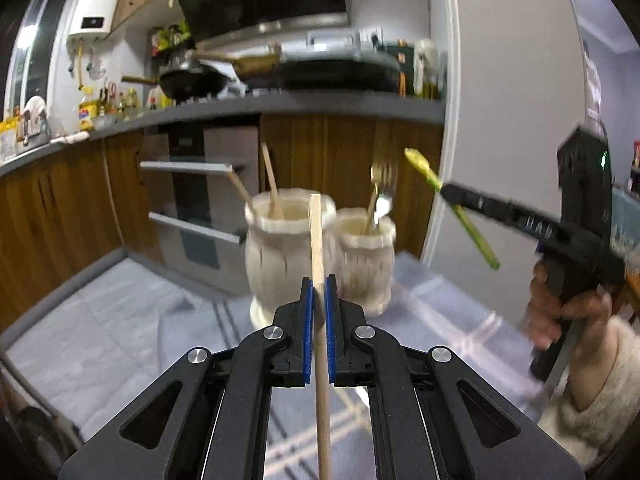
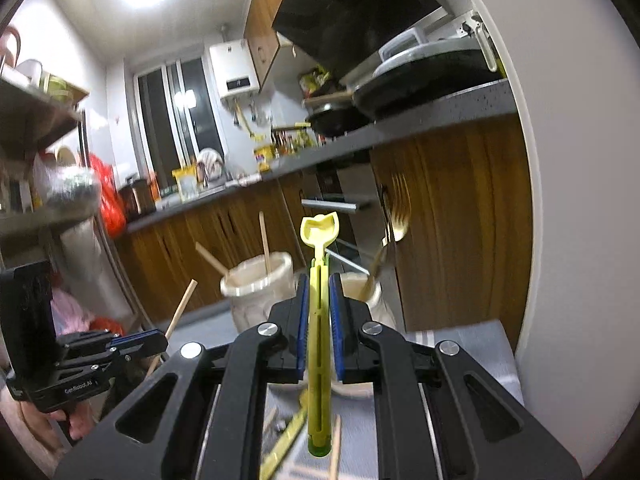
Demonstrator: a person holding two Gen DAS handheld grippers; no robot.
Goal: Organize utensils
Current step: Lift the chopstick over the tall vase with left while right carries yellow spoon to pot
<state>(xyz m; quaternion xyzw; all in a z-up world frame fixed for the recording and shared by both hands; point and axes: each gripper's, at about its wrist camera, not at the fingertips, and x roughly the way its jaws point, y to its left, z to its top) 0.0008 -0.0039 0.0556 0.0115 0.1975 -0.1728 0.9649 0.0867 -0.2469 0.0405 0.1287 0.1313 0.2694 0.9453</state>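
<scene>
My left gripper (image 1: 319,280) is shut on a wooden chopstick (image 1: 318,240), held upright in front of two cream holders. The larger holder (image 1: 286,256) holds two wooden chopsticks. The smaller holder (image 1: 366,264) to its right holds a gold fork (image 1: 382,184). My right gripper (image 2: 319,280) is shut on a yellow-green plastic utensil (image 2: 319,320), raised above and short of the holders (image 2: 260,284). In the left wrist view the right gripper (image 1: 444,191) is at the right, level with the fork. In the right wrist view the left gripper (image 2: 160,340) is at the lower left.
The holders stand on a grey cloth-covered table (image 1: 100,320). Loose utensils (image 2: 288,440) lie on the table under my right gripper. Behind are wooden cabinets (image 1: 60,208), an oven (image 1: 208,200) and a counter with pans (image 1: 192,80). A white wall (image 1: 500,120) is at right.
</scene>
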